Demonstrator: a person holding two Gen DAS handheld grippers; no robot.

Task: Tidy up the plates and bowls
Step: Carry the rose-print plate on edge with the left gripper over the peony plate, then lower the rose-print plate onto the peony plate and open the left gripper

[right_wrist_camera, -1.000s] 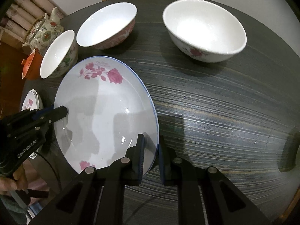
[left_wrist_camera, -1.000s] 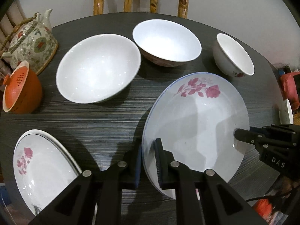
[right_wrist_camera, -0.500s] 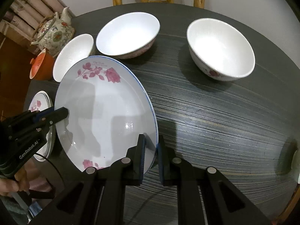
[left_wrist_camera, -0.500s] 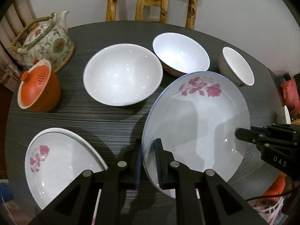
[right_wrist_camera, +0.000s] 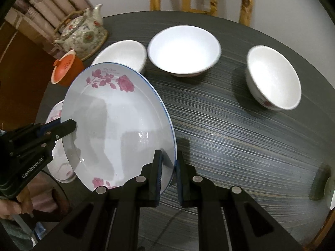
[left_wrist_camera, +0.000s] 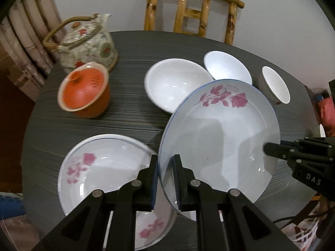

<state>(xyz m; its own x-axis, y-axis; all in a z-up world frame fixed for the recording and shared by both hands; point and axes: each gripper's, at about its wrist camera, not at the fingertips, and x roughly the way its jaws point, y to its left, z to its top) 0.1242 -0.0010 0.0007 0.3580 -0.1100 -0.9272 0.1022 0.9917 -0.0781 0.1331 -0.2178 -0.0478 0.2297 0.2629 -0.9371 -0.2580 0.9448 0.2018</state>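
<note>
**Inspector A:** While it is held clear of the tabletop point(left_wrist_camera: 129, 113), the rose-patterned plate point(left_wrist_camera: 222, 138) is tilted, with its rose spray at the far rim. The left tongs point(left_wrist_camera: 165, 179) pinch its near-left rim; the right tongs point(right_wrist_camera: 168, 172) pinch the opposite rim. Both pairs are pressed together on the rim, one pad on each face.

**Inspector B:** What lies beneath it?

**Inspector A:** A second rose plate point(left_wrist_camera: 100, 167) lies flat on the tabletop, below and to the left of the held plate; in the left wrist view the held plate overlaps its right edge. Whether the two touch, I cannot tell.

**Inspector B:** And further out?

**Inspector A:** Three white bowls stand beyond: a wide bowl point(left_wrist_camera: 178, 85) partly hidden behind the held plate's far rim, a middle bowl point(left_wrist_camera: 227, 67) just beside it, and a small bowl point(left_wrist_camera: 275, 85) apart to the right. To the left stand an orange lidded cup point(left_wrist_camera: 83, 93) and a floral teapot point(left_wrist_camera: 88, 44), near each other. A bamboo chair point(left_wrist_camera: 192, 10) stands behind the tabletop. A person's hand point(right_wrist_camera: 12, 206) grips the left tool's handle.
</note>
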